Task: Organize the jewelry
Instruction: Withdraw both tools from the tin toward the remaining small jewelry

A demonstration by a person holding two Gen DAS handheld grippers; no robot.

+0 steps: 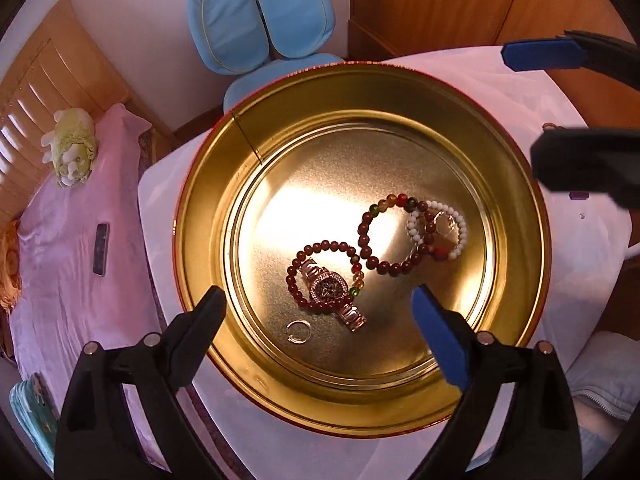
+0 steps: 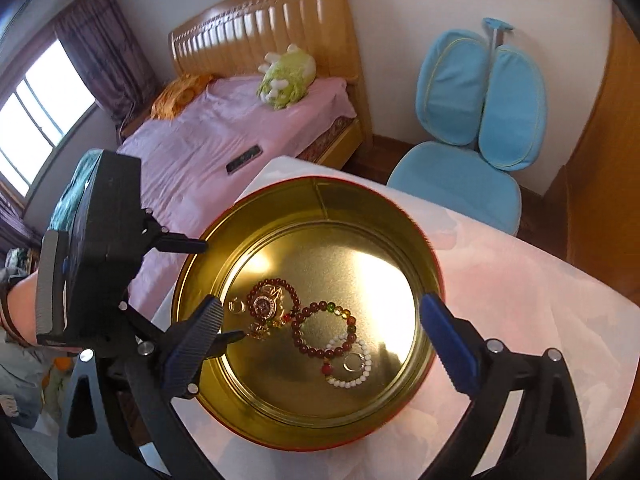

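Behind the white-clothed table (image 2: 520, 300) stand a pink-sheeted bed (image 2: 208, 148) and a blue chair (image 2: 476, 120). On the cloth sits a round gold tin (image 1: 208, 184) holding two dark beaded bracelets (image 1: 384, 236), a white bead bracelet (image 1: 460, 236), a watch (image 1: 330, 288) and a small ring (image 1: 298, 331). Both the left gripper (image 1: 320, 320) and right gripper (image 2: 320, 320) hang over the tin, jaws spread wide, gripping nothing.

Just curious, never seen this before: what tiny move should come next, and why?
Probably lift both away. The left hand-held gripper and right hand-held gripper hover open and empty over the gold tin, where the bracelets, watch and ring already lie.
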